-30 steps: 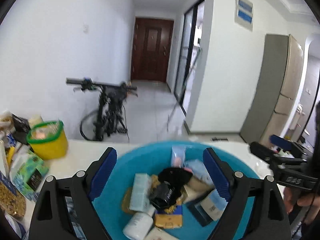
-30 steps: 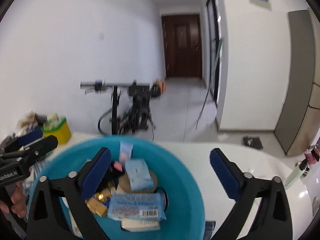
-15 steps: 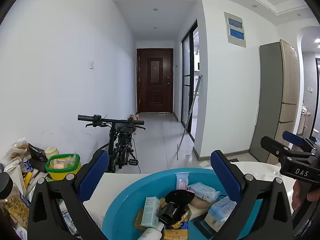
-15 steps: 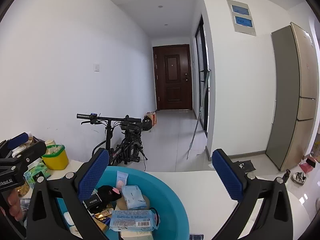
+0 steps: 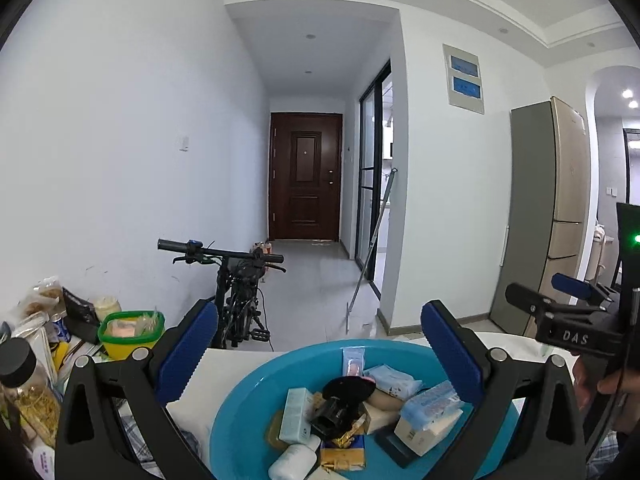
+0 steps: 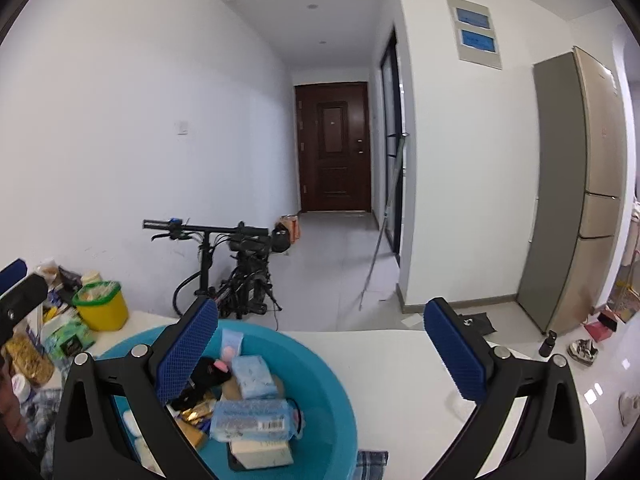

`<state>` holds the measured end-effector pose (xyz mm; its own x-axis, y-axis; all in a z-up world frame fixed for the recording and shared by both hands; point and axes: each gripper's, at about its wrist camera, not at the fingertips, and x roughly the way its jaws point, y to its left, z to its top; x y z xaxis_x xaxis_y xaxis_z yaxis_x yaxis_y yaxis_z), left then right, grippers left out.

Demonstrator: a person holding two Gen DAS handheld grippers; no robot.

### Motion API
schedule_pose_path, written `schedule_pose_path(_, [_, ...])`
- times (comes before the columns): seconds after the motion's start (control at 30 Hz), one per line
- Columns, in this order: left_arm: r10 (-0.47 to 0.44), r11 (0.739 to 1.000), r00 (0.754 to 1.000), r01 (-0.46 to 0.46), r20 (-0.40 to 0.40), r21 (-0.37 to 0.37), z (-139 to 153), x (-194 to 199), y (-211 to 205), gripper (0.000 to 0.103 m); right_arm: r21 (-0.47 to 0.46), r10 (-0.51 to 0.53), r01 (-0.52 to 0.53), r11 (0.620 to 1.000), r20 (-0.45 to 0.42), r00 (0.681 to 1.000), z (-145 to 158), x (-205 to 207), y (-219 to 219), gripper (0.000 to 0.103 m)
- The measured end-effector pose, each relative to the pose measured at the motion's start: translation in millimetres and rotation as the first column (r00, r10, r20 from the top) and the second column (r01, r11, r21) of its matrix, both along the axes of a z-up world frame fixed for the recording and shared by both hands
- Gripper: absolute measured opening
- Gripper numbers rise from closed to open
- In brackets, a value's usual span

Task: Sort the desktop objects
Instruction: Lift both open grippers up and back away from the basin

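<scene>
1. Left wrist view: the left gripper [image 5: 320, 346] had its jaws spread wide with nothing between the blue pads; it hung above a blue basin [image 5: 244, 404] that stood on the white bench [image 5: 224, 364]
2. In the basin lay a heap of small things: a pale green box [image 5: 295, 414], a black pouch [image 5: 340, 404], a white bottle [image 5: 292, 462], a gold-wrapped packet [image 5: 344, 454] and a tissue pack [image 5: 432, 404] resting on a white box [image 5: 420, 434]
3. Left of the basin a yellow tub [image 5: 130, 332] with a green rim stood among jars and snack bags; the right gripper [image 5: 560, 304] showed at the right edge, held by a hand [image 5: 600, 392]
4. Behind the bench a bicycle [image 5: 236, 284] leaned by the wall, and a brown door [image 5: 306, 188] closed the corridor
5. Right wrist view: the right gripper [image 6: 320, 346] also had its jaws spread, nothing pinched, over the right side of the blue basin [image 6: 332, 392] and bare white bench [image 6: 400, 380]
6. A blue tissue pack [image 6: 252, 420] lay on top of the heap, a smaller pack [image 6: 254, 372] behind it, and the black pouch [image 6: 208, 372] was just beside the left pad
7. The yellow tub [image 6: 102, 306] stood well left of the basin, and a tall fridge [image 6: 576, 188] was by the right wall
</scene>
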<state>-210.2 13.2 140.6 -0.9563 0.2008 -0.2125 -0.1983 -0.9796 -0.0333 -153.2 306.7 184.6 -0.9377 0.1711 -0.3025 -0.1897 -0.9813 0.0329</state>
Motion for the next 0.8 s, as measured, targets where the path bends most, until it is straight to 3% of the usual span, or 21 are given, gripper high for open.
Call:
schedule_pose_path(0.17, [0.021,0.999,0.999,-0.02,0.026,-0.029,-0.5,17.4,-3.7,0.103,0.012,0.034,-0.034,0.999,-0.007,0.999,-0.4,21.0,-8.8,0.103])
schedule_pose_path(0.3, [0.035,0.999,0.999,-0.034,0.035,-0.038,-5.7,40.3,-8.3,0.103,-0.096,0.06,-0.057,0.994,0.028,0.998,-0.5,47.6,-5.5,0.103])
schedule_pose_path(0.57, [0.032,0.998,0.997,-0.028,0.075,-0.049,-8.4,84.0,-13.1,0.103,-0.129,0.074,-0.069,0.989,0.032,0.997,4.9,97.3,-7.7,0.103])
schedule_pose_path(0.67, [0.02,0.999,0.996,-0.016,0.087,-0.049,-3.9,102.3,-15.1,0.103,-0.112,0.067,-0.063,0.992,0.027,0.997,11.2,114.9,-11.4,0.103])
schedule_pose_path(0.8, [0.033,0.996,0.994,-0.025,0.1,-0.086,-0.6,124.7,-14.6,0.103,-0.046,0.028,-0.024,0.999,0.085,0.996,16.9,134.8,-24.2,0.103])
